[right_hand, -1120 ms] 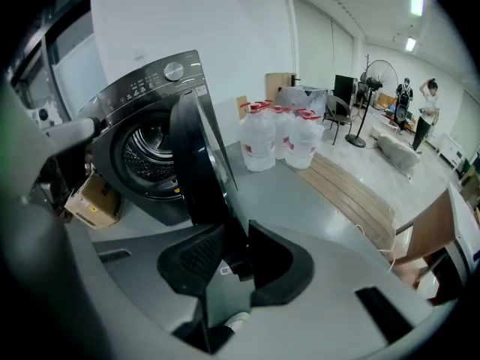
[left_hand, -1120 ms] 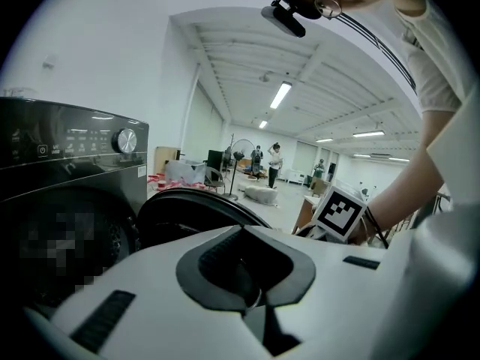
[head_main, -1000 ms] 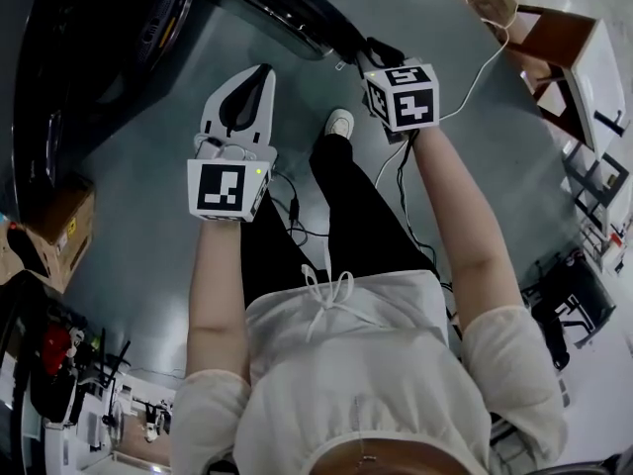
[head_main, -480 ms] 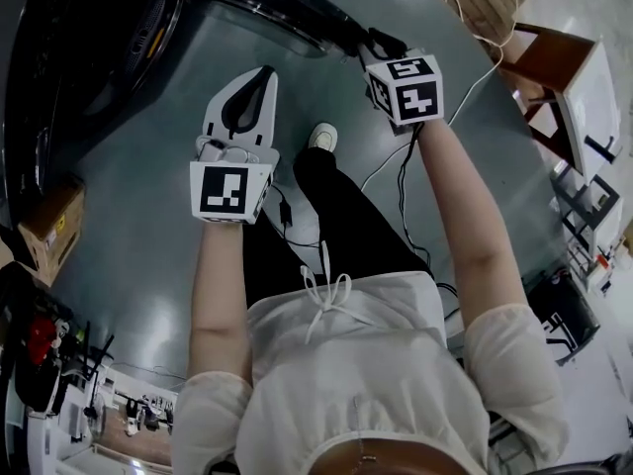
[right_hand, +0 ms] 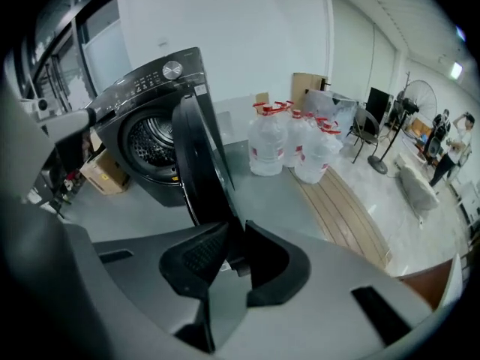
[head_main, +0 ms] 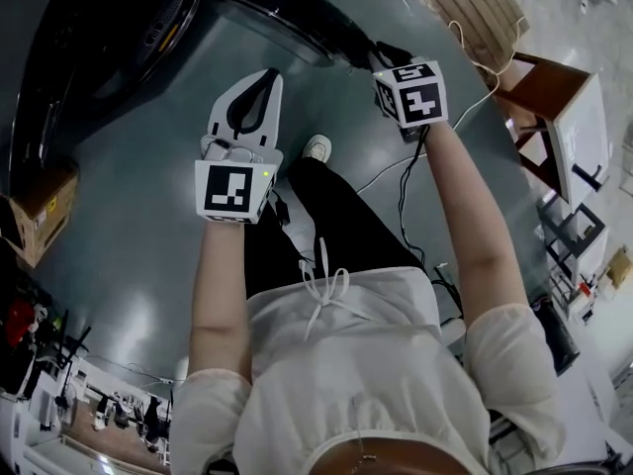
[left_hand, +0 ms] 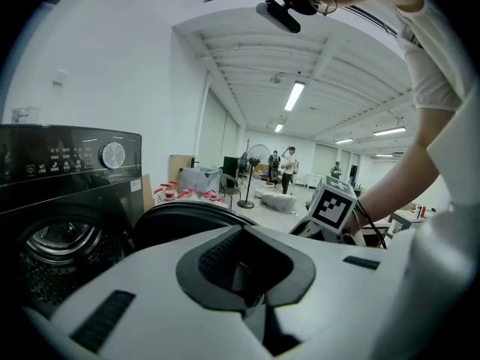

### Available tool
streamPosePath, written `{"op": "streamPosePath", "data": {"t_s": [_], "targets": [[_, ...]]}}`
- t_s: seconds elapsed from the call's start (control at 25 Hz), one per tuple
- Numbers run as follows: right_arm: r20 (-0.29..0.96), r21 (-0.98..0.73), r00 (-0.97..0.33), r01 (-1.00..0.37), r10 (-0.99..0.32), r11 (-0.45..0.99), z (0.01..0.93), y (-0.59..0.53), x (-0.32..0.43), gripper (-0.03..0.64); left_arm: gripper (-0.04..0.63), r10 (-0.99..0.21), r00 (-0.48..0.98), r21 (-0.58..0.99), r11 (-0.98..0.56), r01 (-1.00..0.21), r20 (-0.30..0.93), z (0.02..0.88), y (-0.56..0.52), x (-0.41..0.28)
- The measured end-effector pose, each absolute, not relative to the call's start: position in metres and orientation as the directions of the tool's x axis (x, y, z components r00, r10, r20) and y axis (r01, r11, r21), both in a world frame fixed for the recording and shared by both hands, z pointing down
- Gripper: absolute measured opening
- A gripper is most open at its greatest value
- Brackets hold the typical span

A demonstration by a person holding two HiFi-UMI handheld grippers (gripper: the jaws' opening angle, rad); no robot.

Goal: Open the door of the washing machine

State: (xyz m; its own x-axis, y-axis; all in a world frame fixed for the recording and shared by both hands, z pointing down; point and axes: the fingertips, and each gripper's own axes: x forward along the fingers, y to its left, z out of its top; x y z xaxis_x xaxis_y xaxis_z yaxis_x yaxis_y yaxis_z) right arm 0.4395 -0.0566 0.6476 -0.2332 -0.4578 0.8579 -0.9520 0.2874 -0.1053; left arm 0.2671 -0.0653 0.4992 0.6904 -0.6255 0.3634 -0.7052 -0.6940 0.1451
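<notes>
You stand on a grey floor [head_main: 148,226] in a large open room, facing the black washing machine [right_hand: 146,130], its door [right_hand: 196,163] standing open. Your right gripper [right_hand: 235,235] angles down, its jaws closing on the door's edge between them. Your left gripper [head_main: 269,75] hovers pinched together, empty. Water bottles [right_hand: 289,148] stand beyond.

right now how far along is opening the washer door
Done: the door stands swung wide, drum exposed. In hand: the right gripper, jaws closing, pinches the door's edge; the left gripper is shut, empty. Left: probably only letting go.
</notes>
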Motion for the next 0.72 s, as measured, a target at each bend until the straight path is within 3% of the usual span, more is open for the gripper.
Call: {"op": "streamPosePath", "data": {"t_s": [0.12,0.48,0.72], "targets": [[0.847,-0.024,-0.203,-0.938,-0.492,0.345,0.618,-0.058,0.430,0.008,0.023,-0.649,0.678,0.135,-0.681,-0.720,0.346,0.479,-0.067,0.254],[0.744,-0.005,-0.285,-0.907,-0.605,0.421,0.513,-0.077,0.371,0.008,0.023,-0.695,0.647,0.113,-0.649,-0.753,0.314,0.418,-0.068,0.215],[0.609,-0.050,-0.393,-0.886,-0.689,0.461,0.434,-0.098,0.302,0.008,0.023,-0.753,0.575,0.064,-0.588,-0.806,0.321,0.365,-0.065,0.143]]}}
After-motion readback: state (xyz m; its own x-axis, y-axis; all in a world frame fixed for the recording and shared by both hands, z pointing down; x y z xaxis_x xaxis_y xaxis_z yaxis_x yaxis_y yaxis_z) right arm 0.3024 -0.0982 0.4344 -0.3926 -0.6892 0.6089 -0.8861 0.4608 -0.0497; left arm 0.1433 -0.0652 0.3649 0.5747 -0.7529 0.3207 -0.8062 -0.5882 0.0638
